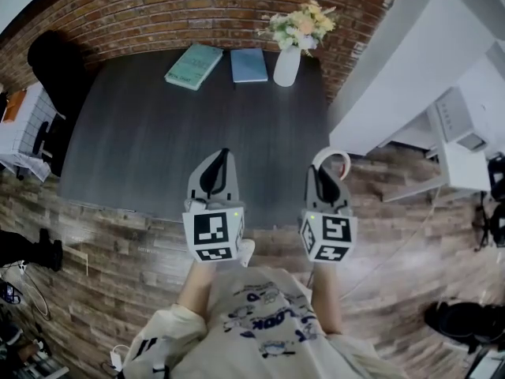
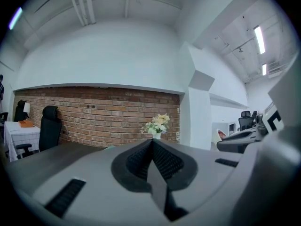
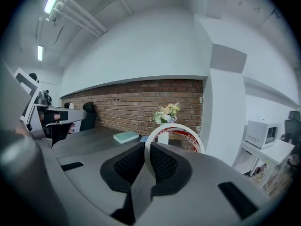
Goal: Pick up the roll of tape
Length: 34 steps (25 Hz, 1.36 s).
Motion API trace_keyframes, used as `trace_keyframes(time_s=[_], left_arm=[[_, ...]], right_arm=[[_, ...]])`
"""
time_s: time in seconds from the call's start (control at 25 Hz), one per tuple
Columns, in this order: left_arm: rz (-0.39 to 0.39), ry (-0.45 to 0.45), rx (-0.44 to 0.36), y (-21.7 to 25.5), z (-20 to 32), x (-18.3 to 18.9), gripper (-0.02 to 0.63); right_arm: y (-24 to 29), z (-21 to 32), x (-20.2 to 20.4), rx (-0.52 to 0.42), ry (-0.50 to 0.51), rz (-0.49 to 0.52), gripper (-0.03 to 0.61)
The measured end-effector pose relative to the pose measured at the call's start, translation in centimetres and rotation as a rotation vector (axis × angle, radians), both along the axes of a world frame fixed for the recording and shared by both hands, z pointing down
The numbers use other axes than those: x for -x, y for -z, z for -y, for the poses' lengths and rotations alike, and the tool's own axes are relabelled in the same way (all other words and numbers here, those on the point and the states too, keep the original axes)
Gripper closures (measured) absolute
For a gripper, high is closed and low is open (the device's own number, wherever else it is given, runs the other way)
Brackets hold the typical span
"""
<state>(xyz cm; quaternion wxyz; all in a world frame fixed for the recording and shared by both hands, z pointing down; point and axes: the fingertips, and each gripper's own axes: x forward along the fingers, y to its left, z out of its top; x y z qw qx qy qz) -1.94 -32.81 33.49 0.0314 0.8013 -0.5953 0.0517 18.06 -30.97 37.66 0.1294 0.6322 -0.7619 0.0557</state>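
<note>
The roll of tape is a thin white ring with a red inner band. My right gripper is shut on its near rim, and the ring stands up beyond the jaws. In the head view the roll of tape shows as a pale arc at the tip of the right gripper, held over the near right corner of the dark table. My left gripper is held beside it over the table's near edge, shut with nothing between its jaws, as the left gripper view confirms.
At the table's far edge lie a teal book and a blue book, with a white vase of flowers beside them. A black chair stands at the far left. White cabinets rise close on the right.
</note>
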Motion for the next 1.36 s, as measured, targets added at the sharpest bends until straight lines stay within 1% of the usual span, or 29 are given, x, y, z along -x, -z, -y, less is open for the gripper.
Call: trace_keyframes(time_s=[0.2, 0.36, 0.52, 0.72, 0.92, 1.36], left_arm=[[0.002, 0.0, -0.013, 0.4, -0.6, -0.2, 0.612], [0.002, 0.002, -0.016, 0.6, -0.8, -0.2, 0.612], [0.005, 0.005, -0.015, 0.7, -0.8, -0.2, 0.612], [0.002, 0.009, -0.012, 0.5, -0.9, -0.3, 0.612], [-0.001, 0.003, -0.012, 0.6, -0.9, -0.7, 0.612], [0.004, -0.009, -0.013, 0.5, -1.3, -1.3, 0.612]], right_arm=[[0.7, -0.5, -0.3, -0.028, -0.011, 0.007, 0.541], [1.3, -0.6, -0.1, -0.051, 0.003, 0.019, 0.541], [1.0, -0.6, -0.4, -0.042, -0.01, 0.024, 0.541], [1.2, -0.6, -0.5, -0.044, 0.002, 0.016, 0.541], [1.0, -0.6, -0.8, -0.044, -0.015, 0.027, 0.541], [1.0, -0.8, -1.0, -0.042, 0.002, 0.015, 0.541]])
